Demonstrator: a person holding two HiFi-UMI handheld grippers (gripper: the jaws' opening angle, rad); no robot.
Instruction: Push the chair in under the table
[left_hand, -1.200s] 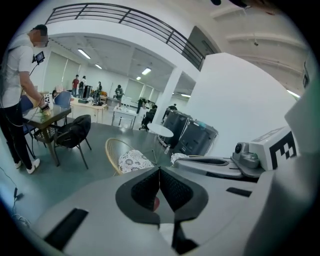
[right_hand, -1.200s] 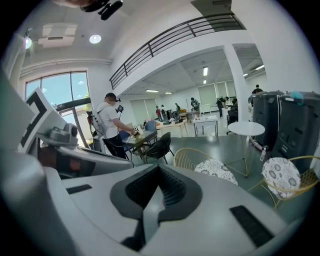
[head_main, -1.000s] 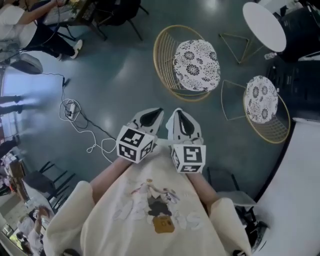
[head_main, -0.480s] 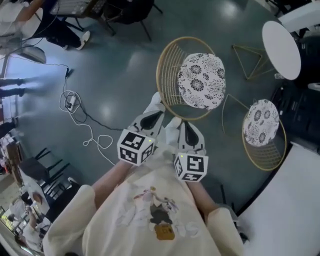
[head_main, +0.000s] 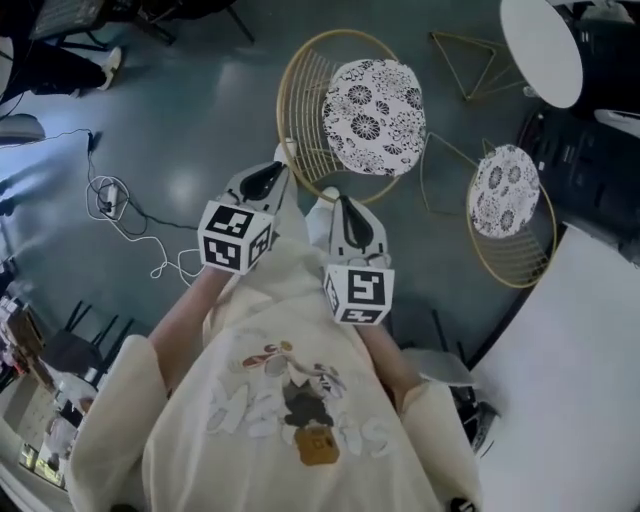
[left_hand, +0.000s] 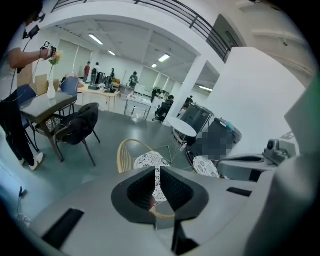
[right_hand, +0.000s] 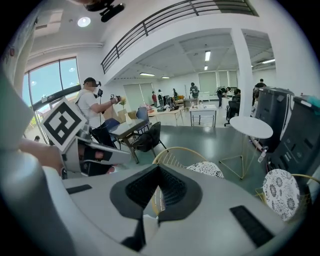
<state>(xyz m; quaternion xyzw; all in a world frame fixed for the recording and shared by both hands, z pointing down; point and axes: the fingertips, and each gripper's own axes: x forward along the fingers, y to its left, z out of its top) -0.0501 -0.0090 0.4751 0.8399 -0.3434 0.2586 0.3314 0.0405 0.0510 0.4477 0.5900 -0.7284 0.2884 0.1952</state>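
Here, the left tongs (left_hand: 156, 171) and right tongs (right_hand: 159, 168) are pinched shut, empty, near the wire chair (head_main: 372, 100).

Upright gold wire chair (head_main: 300, 110), floral cushion (head_main: 373, 115), apart from round white table (head_main: 540, 48)

Closed tongs (right_hand: 159, 167) before gold wire chair (right_hand: 207, 169), white table (right_hand: 252, 126) beyond

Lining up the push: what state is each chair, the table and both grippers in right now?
Nearer gold wire chair with floral cushion: upright, out from the table.
Farther gold wire chair: upright, also out.
Round white table: standing, no chair under it.
Left gripper: shut, empty.
Right gripper: shut, empty.
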